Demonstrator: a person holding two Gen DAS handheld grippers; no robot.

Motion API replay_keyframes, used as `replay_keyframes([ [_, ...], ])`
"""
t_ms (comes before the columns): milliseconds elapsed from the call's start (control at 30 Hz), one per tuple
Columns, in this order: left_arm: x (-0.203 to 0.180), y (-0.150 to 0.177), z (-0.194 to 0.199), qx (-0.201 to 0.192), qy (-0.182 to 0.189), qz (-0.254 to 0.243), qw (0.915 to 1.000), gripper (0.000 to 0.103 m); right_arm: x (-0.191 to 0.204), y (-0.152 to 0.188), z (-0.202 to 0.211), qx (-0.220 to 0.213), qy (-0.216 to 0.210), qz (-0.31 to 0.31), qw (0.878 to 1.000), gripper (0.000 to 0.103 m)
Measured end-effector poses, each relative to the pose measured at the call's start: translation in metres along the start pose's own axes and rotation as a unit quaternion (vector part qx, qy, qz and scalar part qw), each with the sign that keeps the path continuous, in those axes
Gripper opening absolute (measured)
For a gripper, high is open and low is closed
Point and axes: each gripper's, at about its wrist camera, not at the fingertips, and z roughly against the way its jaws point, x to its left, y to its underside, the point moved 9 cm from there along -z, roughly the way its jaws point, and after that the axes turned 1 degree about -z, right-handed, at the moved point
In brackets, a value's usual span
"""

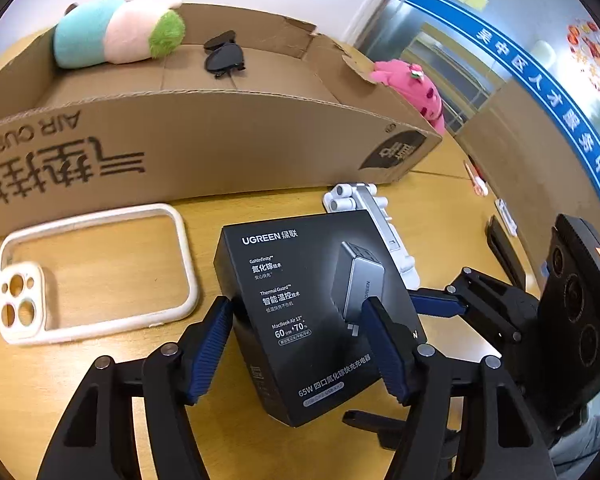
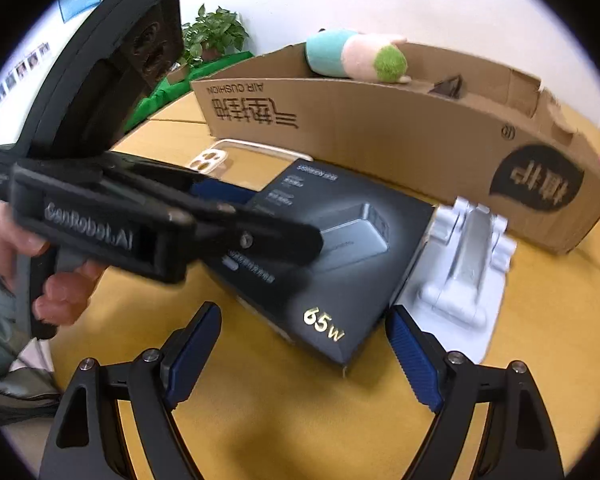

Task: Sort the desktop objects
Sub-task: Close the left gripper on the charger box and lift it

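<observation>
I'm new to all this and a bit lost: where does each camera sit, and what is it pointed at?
Left wrist: rides the left hand-held gripper, looking down its blue fingers clamped on the black charger box; the right hand-held gripper shows.
Right wrist: rides the right hand-held gripper, open before the box; a hand shows.
Shared: box, cardboard box, phone case.

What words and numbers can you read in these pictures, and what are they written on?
"UGREEN", "65W", "MacBook Air 13", "60", "70": black charger box.
"AIR CUSHION", printed upside down: cardboard box; its large Chinese characters are also upside down.
"GenRobot.AI": side of the left gripper.
White Chinese characters: blue wall banner.
The charger box's small print is too small to read.
</observation>
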Motion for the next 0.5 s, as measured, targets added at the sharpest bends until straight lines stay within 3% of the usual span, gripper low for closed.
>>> replay_keyframes([
  [133, 0.005, 0.002, 0.006, -0.008, -0.006, 0.013, 0.9999, 0.060, 0.000, 0.000, -0.003, 0.002, 0.016, 0.008, 1.000, 0.081],
  [333, 0.001, 0.000, 0.017, -0.019, -0.011, 0.009, 0.9997, 0.059, 0.004, -0.004, 0.002, -0.016, 0.039, 0.010, 0.999, 0.078],
  [500, -0.012, -0.016, 0.043, -0.056, -0.004, -0.005, 0.9984, 0.056, 0.006, -0.021, 0.026, -0.047, 0.060, 0.019, 0.997, 0.076],
])
